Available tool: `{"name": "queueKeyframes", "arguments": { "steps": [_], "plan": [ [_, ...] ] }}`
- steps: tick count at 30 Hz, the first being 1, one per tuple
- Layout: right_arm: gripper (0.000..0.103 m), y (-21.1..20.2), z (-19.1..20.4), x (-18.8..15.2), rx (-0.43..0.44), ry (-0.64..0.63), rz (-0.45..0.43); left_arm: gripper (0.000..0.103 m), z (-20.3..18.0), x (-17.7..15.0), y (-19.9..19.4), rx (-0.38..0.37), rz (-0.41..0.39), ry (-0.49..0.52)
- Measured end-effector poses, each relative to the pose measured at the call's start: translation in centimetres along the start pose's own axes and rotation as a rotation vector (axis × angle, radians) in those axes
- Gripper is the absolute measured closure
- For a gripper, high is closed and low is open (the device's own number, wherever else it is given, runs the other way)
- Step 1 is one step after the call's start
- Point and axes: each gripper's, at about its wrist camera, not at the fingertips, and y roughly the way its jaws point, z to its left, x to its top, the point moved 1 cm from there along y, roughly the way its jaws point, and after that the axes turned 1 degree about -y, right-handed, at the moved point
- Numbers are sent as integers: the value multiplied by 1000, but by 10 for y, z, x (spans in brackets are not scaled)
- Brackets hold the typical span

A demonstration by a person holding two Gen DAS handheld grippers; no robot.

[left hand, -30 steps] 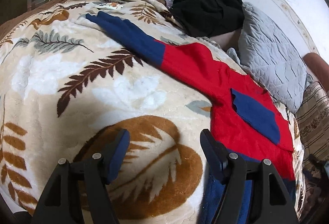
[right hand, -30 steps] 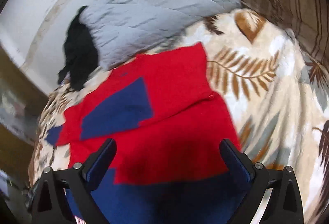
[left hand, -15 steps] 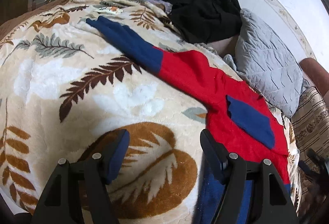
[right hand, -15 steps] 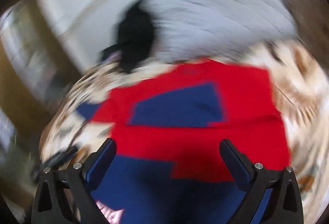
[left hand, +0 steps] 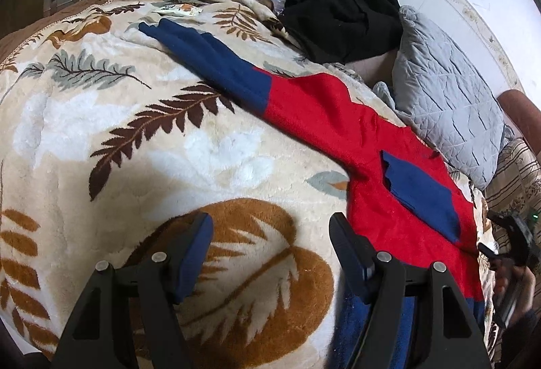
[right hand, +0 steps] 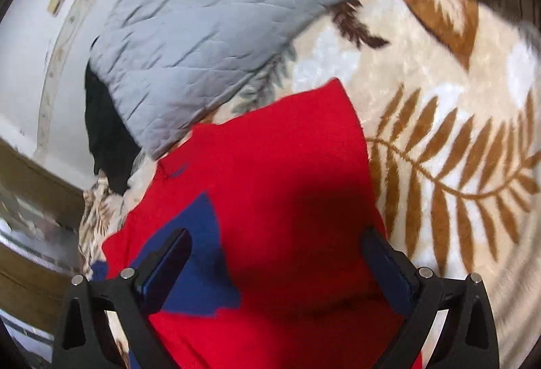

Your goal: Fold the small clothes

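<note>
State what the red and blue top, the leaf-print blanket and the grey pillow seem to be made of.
Red and blue top: likely fleece or soft knit, matte and fuzzy. Leaf-print blanket: plush pile, slightly glossy tufts. Grey pillow: quilted woven cover, stitched lines and creases.

Bedroom: leaf-print blanket (left hand: 209, 149) (plush), grey pillow (left hand: 446, 105).

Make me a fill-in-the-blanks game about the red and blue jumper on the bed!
1. The jumper has a red body, and its long sleeve is ____.
2. The jumper lies on a fluffy blanket printed with ____.
3. The quilted pillow beside the jumper is coloured ____.
4. The left gripper has its jaws ____, with nothing between them.

Missing words: blue; leaves; grey; open
</note>
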Motion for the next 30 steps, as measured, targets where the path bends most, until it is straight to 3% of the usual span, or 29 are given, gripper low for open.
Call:
{"name": "queueKeyframes", "arguments": {
  "steps": [3, 7, 15, 22, 30],
  "plan": [
    [1, -29, 20, -26, 39, -72, -48, 31, 0, -1, -3, -8, -5, 0],
    [1, -55, 32, -82, 26, -168, -33, 31, 2, -3, -5, -15, 1, -9],
    [1, -79, 49, -162, -120, -351, -137, 31, 2, -6, -16, -28, -13, 0],
    [1, -67, 40, -180, -187, -382, -133, 31, 4, -9, -10, -1, 3, 3],
    [1, -87, 42, -180, -150, -378, -192, 31, -1, -10, -9, 19, -7, 35]
  ]
}}
